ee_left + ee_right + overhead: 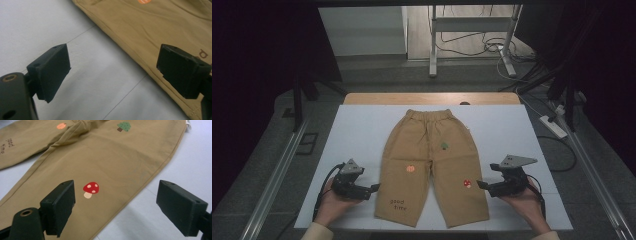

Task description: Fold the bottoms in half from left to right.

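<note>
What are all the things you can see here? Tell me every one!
trousers: one pair, tan, flat in the middle of the white sheet, waistband at the far end
mushroom print: one, red and white, on one trouser leg
pumpkin print: one, orange, on the other leg
tree print: one, green, nearer the waistband
white sheet: one, covering the table
table: one, wooden edge showing at the far side
power strip: one, white, on the floor at right
left gripper: one, black, open, beside the trousers
right gripper: one, black, open, beside the trousers
</note>
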### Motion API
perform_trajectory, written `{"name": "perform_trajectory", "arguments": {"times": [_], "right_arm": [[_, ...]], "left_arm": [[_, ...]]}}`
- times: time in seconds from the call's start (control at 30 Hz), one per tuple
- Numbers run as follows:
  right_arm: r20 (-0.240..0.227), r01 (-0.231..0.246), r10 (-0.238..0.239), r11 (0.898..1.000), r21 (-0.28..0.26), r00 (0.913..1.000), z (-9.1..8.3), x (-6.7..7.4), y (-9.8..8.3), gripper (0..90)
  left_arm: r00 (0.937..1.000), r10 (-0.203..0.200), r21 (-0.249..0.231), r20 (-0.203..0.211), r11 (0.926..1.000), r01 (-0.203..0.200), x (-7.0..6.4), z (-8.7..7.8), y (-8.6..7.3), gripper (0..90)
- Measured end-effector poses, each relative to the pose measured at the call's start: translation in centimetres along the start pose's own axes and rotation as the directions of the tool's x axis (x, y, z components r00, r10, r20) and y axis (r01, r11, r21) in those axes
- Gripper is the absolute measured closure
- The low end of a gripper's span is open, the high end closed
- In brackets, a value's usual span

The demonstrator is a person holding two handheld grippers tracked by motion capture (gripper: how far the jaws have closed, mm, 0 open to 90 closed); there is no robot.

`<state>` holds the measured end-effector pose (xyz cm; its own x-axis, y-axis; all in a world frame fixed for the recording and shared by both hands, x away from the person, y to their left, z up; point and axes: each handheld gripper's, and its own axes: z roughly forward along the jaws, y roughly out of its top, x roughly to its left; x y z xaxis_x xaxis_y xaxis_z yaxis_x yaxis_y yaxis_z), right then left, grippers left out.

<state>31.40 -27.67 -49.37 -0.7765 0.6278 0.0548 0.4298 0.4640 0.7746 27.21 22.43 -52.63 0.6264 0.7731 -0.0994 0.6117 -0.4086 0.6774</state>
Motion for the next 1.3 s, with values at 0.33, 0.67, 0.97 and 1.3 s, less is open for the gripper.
{"name": "perform_trajectory", "arguments": {"times": [0.33, 0.67, 0.97, 1.3], "right_arm": [[-0.001, 0.006, -0.006, 1.000, 0.005, 1.0000, 0.1, 0.3, 0.2, 16.0], [-0.004, 0.017, -0.017, 1.000, 0.014, 0.9999, 0.4, 0.6, 0.2, 16.2], [-0.017, 0.027, -0.027, 1.000, 0.010, 0.9995, 0.8, 1.2, 0.5, 16.3], [-0.028, 0.039, -0.038, 0.999, 0.013, 0.9989, 1.6, 2.0, 1.0, 16.3]], "left_arm": [[0.9999, -0.002, 0.000, 0.012, 1.0000, 0.002, 0.0, 0.1, 0.1, 11.6], [0.9999, -0.001, -0.004, 0.010, 1.0000, 0.002, 0.1, 0.1, 0.3, 11.6], [1.0000, -0.001, -0.013, 0.009, 0.9999, 0.001, 0.0, 0.0, 0.4, 11.6], [0.9999, -0.002, -0.017, 0.012, 0.9999, 0.003, 0.2, 0.2, 0.7, 11.6]]}}
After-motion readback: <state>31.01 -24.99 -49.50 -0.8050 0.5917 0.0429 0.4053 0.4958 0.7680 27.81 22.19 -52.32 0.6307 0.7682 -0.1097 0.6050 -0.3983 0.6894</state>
